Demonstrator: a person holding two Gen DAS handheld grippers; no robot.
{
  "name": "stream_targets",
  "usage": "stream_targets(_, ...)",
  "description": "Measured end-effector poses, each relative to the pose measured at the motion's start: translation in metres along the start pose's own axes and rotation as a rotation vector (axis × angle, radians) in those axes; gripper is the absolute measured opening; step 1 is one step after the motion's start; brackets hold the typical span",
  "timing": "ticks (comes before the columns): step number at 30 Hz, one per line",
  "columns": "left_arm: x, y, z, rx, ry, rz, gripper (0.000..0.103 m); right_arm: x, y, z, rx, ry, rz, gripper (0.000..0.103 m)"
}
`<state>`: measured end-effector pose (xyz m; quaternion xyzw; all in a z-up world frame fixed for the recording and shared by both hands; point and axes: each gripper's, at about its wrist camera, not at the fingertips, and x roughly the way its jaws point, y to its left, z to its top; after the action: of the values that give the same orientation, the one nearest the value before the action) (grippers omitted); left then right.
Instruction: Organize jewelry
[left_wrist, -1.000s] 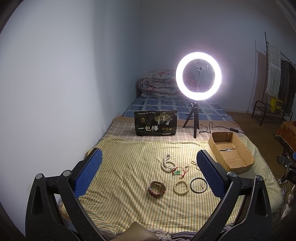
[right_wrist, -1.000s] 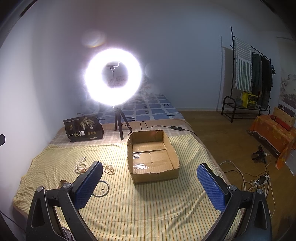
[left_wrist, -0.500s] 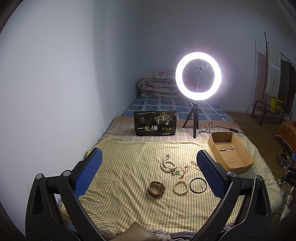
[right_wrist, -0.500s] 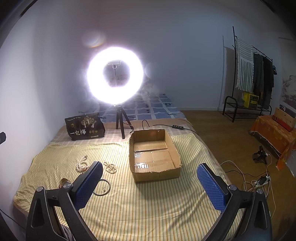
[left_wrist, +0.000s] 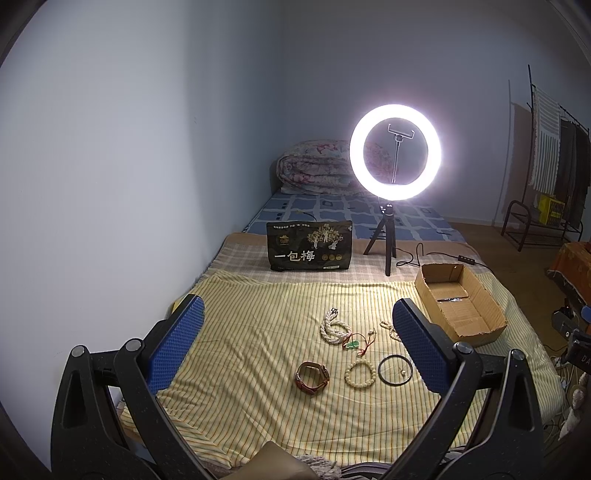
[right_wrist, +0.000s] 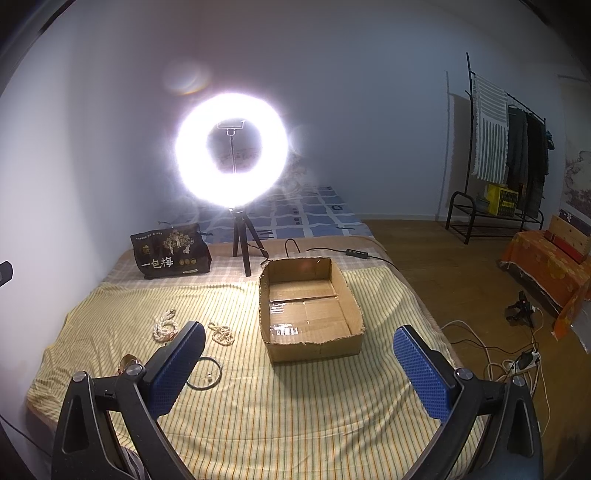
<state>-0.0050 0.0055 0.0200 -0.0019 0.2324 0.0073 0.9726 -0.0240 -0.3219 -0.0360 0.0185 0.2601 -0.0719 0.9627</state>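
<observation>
Since a second ago my right gripper (right_wrist: 298, 363) has drifted slightly right; both grippers hang above the bed, fingers wide, holding nothing. My left gripper (left_wrist: 297, 341) faces six jewelry pieces on the yellow striped cloth (left_wrist: 258, 332): one brown leather watch (left_wrist: 312, 373), one cream bead bracelet (left_wrist: 360, 374), one thin black ring cord (left_wrist: 396, 369), one white bead coil (left_wrist: 334, 326), one red cord with green pendant (left_wrist: 354, 342), and perhaps a second bead strand (right_wrist: 221, 332). One open cardboard box (right_wrist: 310, 314) looks empty. One black bag (left_wrist: 309, 251) reads "一包梅".
</observation>
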Motion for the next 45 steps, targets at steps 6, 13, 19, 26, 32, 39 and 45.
stream_targets(6, 0.001, -0.001, 0.004, 0.000, 0.005, 0.001, 0.103, 0.002, 0.000, 0.001, -0.002, 0.006, 0.003, 0.103)
stream_targets(13, 0.008, -0.001, 0.002, 0.000, 0.017, 0.007, 0.103, 0.007, 0.001, 0.000, -0.006, 0.016, 0.010, 0.103)
stream_targets(19, 0.021, 0.011, -0.008, -0.011, 0.038, 0.029, 0.103, 0.017, 0.002, 0.001, -0.028, 0.027, 0.021, 0.103)
stream_targets(26, 0.045, 0.027, -0.018, -0.022, 0.083, 0.053, 0.103, 0.036, 0.010, 0.003, -0.060, 0.026, 0.071, 0.103)
stream_targets(32, 0.069, 0.039, -0.031, -0.033, 0.145, 0.036, 0.103, 0.059, 0.030, 0.007, -0.144, 0.055, 0.130, 0.103)
stream_targets(39, 0.095, 0.045, -0.047, -0.053, 0.214, 0.013, 0.103, 0.092, 0.056, 0.009, -0.214, 0.122, 0.233, 0.103)
stream_targets(45, 0.118, 0.048, -0.061, -0.075, 0.278, -0.022, 0.102, 0.126, 0.081, 0.007, -0.273, 0.198, 0.320, 0.101)
